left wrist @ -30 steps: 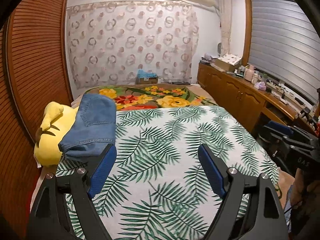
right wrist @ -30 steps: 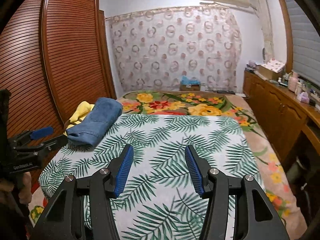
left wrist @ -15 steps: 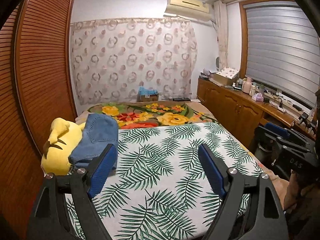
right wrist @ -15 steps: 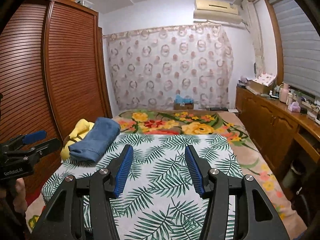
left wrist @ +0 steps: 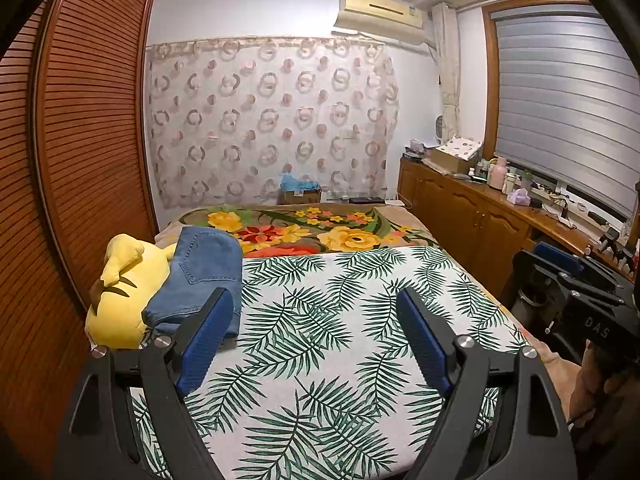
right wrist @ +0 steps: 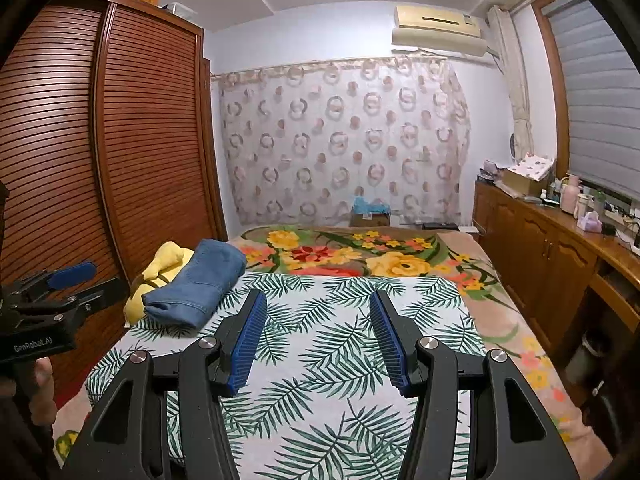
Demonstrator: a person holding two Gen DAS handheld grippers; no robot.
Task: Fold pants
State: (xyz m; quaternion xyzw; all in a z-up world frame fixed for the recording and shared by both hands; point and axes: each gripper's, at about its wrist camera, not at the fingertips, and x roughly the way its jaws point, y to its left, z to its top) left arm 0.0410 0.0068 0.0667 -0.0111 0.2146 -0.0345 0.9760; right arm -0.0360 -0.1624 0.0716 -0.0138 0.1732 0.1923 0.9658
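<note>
Two views. Left wrist: left gripper (left wrist: 316, 320) spread wide, empty; folded pants (left wrist: 202, 276) rest against yellow plush (left wrist: 124, 292) at the bed's left edge. Right wrist: right gripper (right wrist: 314, 320) wide, empty, well apart from the pants. Folding appears complete; no further grasp seems required.

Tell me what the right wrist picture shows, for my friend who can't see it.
Folded blue pants lie on a leaf-print sheet, partly on a yellow plush toy. The open right gripper hangs above the sheet, holding nothing; the left gripper shows at the left edge.
</note>
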